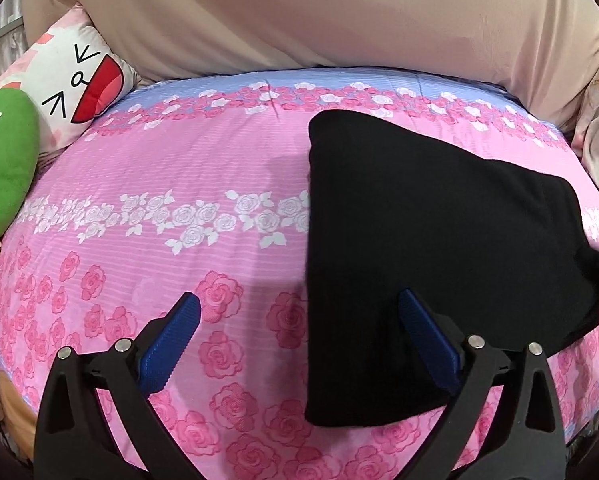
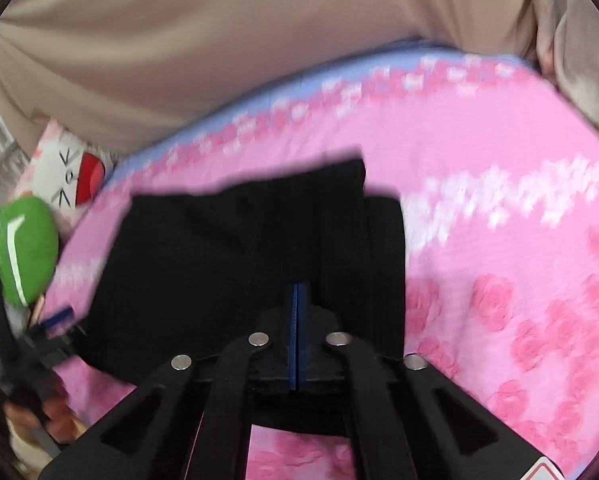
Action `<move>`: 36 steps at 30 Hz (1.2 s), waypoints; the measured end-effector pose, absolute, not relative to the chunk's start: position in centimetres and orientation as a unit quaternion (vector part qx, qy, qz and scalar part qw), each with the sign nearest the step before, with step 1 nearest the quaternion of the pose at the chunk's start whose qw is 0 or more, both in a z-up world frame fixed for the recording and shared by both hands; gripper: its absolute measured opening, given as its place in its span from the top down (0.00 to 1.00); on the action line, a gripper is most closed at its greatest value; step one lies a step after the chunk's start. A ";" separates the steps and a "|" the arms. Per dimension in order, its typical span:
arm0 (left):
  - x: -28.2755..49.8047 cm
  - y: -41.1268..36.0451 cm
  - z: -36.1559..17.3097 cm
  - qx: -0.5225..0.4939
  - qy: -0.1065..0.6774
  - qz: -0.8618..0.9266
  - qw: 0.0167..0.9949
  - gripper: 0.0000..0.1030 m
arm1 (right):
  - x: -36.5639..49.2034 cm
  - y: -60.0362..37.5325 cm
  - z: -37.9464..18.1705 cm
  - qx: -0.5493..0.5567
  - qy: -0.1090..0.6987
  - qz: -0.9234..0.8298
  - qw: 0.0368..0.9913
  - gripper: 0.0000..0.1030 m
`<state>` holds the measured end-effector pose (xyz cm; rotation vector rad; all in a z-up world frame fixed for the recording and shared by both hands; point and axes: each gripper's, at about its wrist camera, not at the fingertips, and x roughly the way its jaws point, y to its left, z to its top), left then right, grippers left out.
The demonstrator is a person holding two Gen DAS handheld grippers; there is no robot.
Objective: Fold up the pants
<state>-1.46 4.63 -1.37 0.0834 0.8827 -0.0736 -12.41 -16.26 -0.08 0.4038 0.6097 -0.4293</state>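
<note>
Pink bedspread (image 1: pixel 219 168): right hand-held gripper (image 2: pixel 299 292) pinches black pants (image 2: pixel 219 260).

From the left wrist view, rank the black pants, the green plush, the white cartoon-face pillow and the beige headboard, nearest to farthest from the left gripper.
Left gripper, jaws open:
1. Black pants, right, behind the right fingertip.
2. Green plush, far left edge.
3. White cartoon-face pillow, upper left, behind the plush.
4. Beige headboard, across the top, beyond the bed.

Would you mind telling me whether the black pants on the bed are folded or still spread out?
Folded: the black pants lie as one compact block with stacked edges on the pink bedsheet.
</note>
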 end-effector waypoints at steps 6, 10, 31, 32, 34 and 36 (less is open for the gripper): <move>-0.9 5.1 -2.1 0.019 0.438 -0.040 0.898 0.04 | -3.8 -14.4 1.7 0.139 0.326 -0.131 0.926 0.92; -1.0 5.3 -2.0 0.015 0.440 -0.048 0.896 0.04 | -0.2 -19.2 -2.0 0.175 0.358 -0.187 0.898 1.00; -1.2 7.1 -2.0 -0.005 0.445 -0.048 0.894 0.04 | 15.0 -8.7 -3.3 0.088 0.424 -0.089 0.897 0.91; -1.3 7.2 -1.9 -0.005 0.446 -0.049 0.894 0.04 | 13.9 -8.7 -2.0 0.100 0.411 -0.087 0.902 0.90; -1.4 7.2 -2.0 -0.004 0.445 -0.048 0.894 0.04 | 10.6 -8.3 0.1 0.087 0.372 -0.087 0.920 0.86; -1.4 7.2 -2.1 -0.007 0.445 -0.047 0.894 0.04 | 5.8 -9.0 0.9 0.075 0.350 -0.116 0.927 0.76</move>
